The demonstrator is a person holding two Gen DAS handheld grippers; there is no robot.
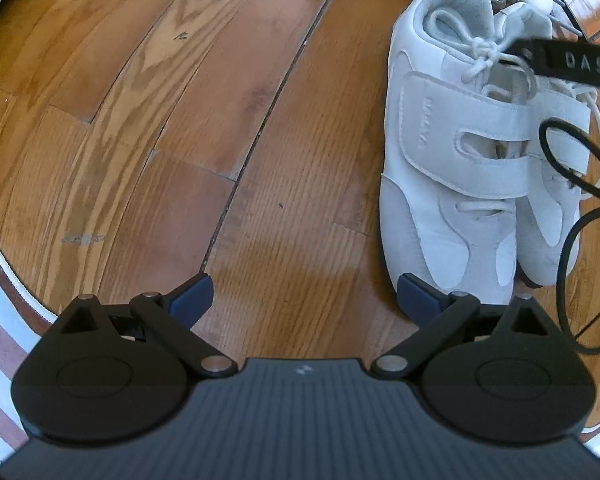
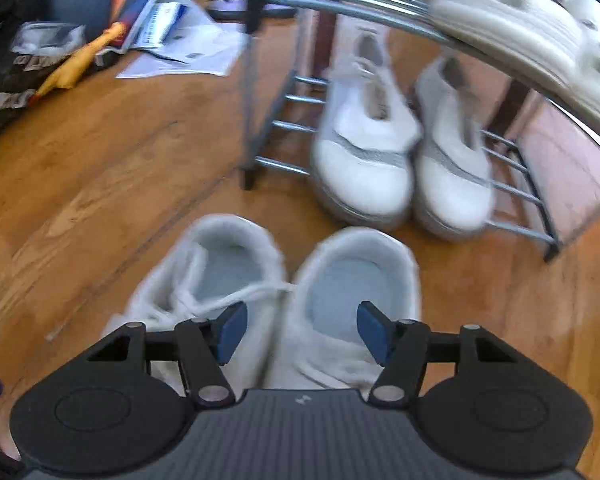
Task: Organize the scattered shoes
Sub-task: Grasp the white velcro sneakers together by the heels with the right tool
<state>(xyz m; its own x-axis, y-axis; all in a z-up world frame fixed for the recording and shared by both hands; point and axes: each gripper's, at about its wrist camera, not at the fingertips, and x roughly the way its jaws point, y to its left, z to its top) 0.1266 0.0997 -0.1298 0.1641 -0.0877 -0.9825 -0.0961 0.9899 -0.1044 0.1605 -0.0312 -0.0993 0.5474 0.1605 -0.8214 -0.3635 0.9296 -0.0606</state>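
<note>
- Pair of white strap sneakers (image 2: 268,300) sits side by side, touching, on the wood floor (image 1: 140,160), heels toward the metal shoe rack (image 2: 284,128).
- Rt gripper (image 2: 300,332) hangs right over the pair, jaws released w/ nothing between the blue pads; heel openings at its 12 o'clock. View is blurred.
- Long axis of the pair runs 6-to-12 in the rt wrist view, pointing at the rack.
- Lt gripper (image 1: 304,300) is spread wide and empty over bare floor; the pair lies at its 2 o'clock, beside its rt pad.
- Rt hand is nearer, so I'd judge it better placed for any nudge.
- Count: 2 strap sneakers on floor; 2 white platform shoes (image 2: 400,168) on the rack's low tier; 1 more light item on the top tier, too blurred to name.
</note>
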